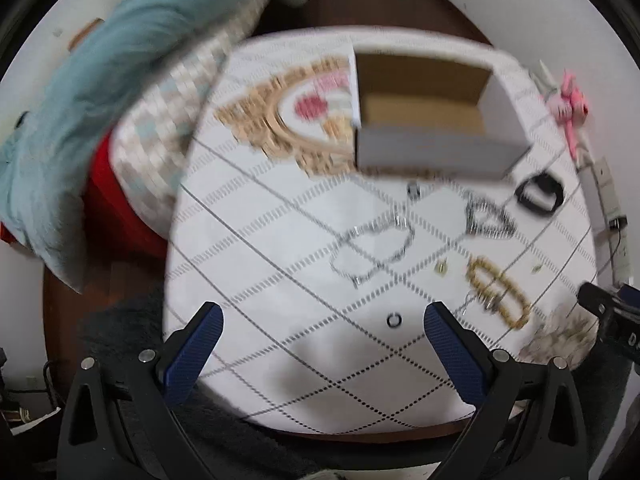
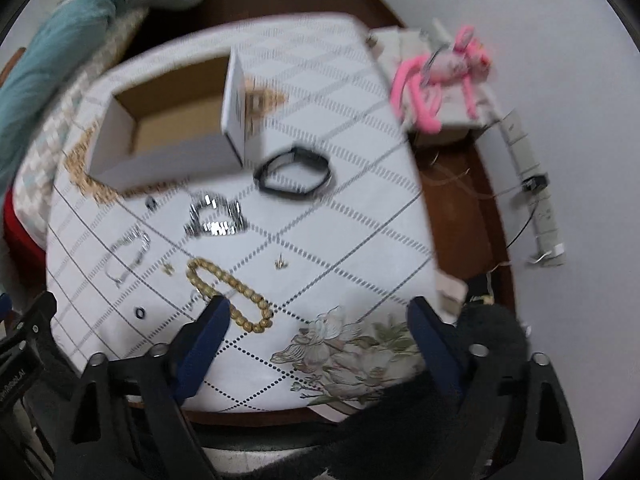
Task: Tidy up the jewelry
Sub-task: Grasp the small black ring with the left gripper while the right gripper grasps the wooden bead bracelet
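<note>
An open cardboard box (image 1: 424,120) (image 2: 176,120) stands at the back of the white patterned table (image 1: 280,360) (image 2: 360,200). In front of it lie a black band (image 1: 538,193) (image 2: 294,174), a silver link bracelet (image 1: 490,216) (image 2: 216,218), a thin silver chain (image 1: 372,250) (image 2: 128,254), a gold bead bracelet (image 1: 498,294) (image 2: 230,294), small gold earrings (image 1: 441,267) (image 2: 281,262) and a small black ring (image 1: 394,319) (image 2: 140,313). My left gripper (image 1: 323,318) is open and empty above the table's near edge. My right gripper (image 2: 318,314) is open and empty, its left finger just over the gold bracelet.
A teal blanket and checked cushion (image 1: 132,92) (image 2: 60,60) lie to the left. A pink plush toy (image 2: 440,76) (image 1: 570,104) sits on a box at the right, beside a power strip (image 2: 536,200). Dark wooden floor surrounds the table.
</note>
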